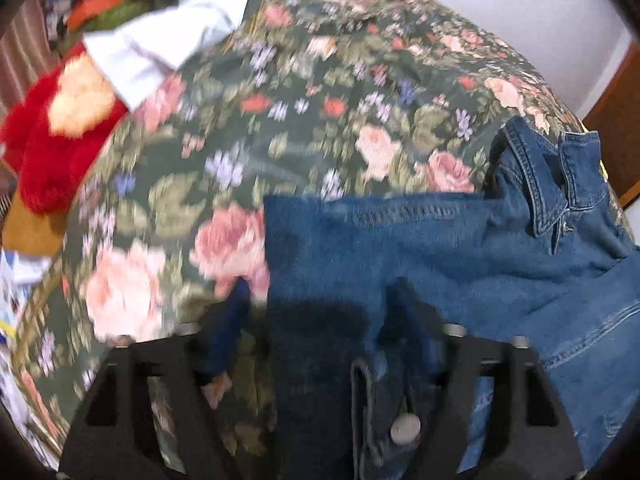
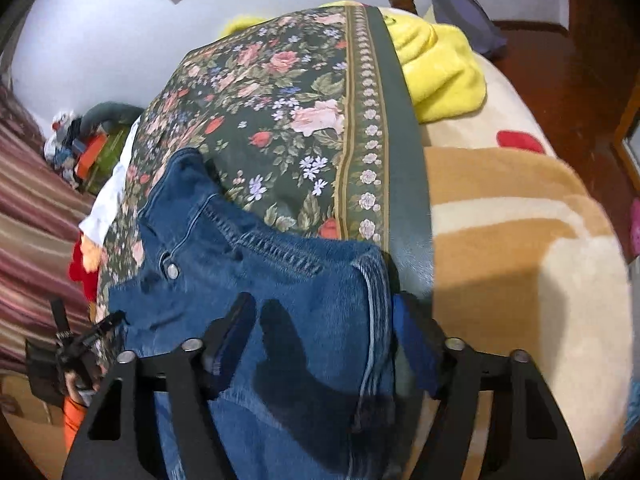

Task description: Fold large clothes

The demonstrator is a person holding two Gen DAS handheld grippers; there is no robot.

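1. Left gripper: jaws wide, blue denim jacket lying between and over them; a grip cannot be confirmed.
2. Right gripper: jaws wide, denim draped between them.
3. Jacket lies crumpled on the dark green floral bedspread, collar toward 2 o'clock.
4. Judged step: spreading flat; next, pinch opposite edges.
5. Yellow fleece blanket at 1 o'clock.

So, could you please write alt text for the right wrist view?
A blue denim jacket lies on a floral bedspread, its near part between the open fingers of the right gripper. A yellow blanket and a tan and cream blanket lie to the right.
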